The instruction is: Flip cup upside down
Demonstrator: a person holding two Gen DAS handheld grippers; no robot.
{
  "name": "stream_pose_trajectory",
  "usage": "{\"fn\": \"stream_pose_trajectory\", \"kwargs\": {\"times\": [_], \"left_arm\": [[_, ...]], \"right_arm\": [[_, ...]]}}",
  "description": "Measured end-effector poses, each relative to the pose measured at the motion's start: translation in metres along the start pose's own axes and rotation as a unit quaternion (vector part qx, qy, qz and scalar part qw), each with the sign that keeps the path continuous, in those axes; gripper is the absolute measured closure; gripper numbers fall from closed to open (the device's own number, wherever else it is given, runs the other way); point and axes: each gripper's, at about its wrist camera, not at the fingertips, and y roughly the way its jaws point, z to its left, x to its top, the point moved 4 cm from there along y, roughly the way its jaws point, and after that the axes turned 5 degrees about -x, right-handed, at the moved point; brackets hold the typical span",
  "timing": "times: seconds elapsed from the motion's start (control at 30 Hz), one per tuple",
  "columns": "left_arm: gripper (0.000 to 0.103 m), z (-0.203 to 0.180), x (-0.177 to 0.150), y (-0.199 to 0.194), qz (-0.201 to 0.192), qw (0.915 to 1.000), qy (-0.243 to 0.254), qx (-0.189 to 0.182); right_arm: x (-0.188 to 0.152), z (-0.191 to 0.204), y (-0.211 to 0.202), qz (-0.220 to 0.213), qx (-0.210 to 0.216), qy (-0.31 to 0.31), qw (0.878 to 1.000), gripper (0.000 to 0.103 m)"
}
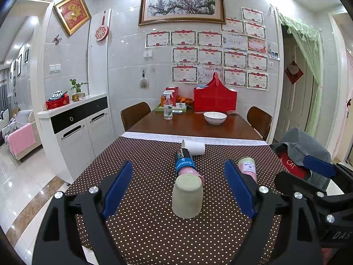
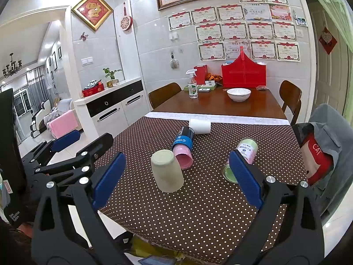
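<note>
A beige cup [image 1: 187, 196] stands upside down, base up, on the dotted tablecloth [image 1: 154, 231]; it also shows in the right wrist view [image 2: 167, 171]. My left gripper [image 1: 179, 191] is open, its blue pads [image 1: 118, 187] wide apart on either side of the cup, not touching it. My right gripper [image 2: 176, 176] is open and empty, the cup between and just beyond its pads [image 2: 109, 177]. The right gripper also shows at the right edge of the left wrist view [image 1: 317, 167].
A pink cup with a blue-black sleeve [image 1: 185, 162] lies on its side behind the beige cup. A white cup [image 1: 194, 148] lies farther back. A green-pink cup [image 2: 245, 156] lies at the right. A bowl [image 1: 215, 117], spray bottle [image 1: 168, 107] and red basket [image 1: 215, 98] stand on the far table.
</note>
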Motion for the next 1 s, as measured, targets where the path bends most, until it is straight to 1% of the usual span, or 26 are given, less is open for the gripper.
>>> {"fn": "stream_pose_trajectory", "kwargs": {"times": [0.8,1.0], "left_arm": [[0.019,0.002,-0.0035,0.0048,0.004,1.0,-0.001,0.0],[0.019,0.0051,-0.0085,0.0077,0.007,1.0,-0.002,0.001]], "right_arm": [[-0.0023,-0.0005,0.0041,0.003,0.001,0.002,1.0,0.01],[-0.005,-0.0022,0.0071,0.006,0.001,0.002,1.0,0.01]]}}
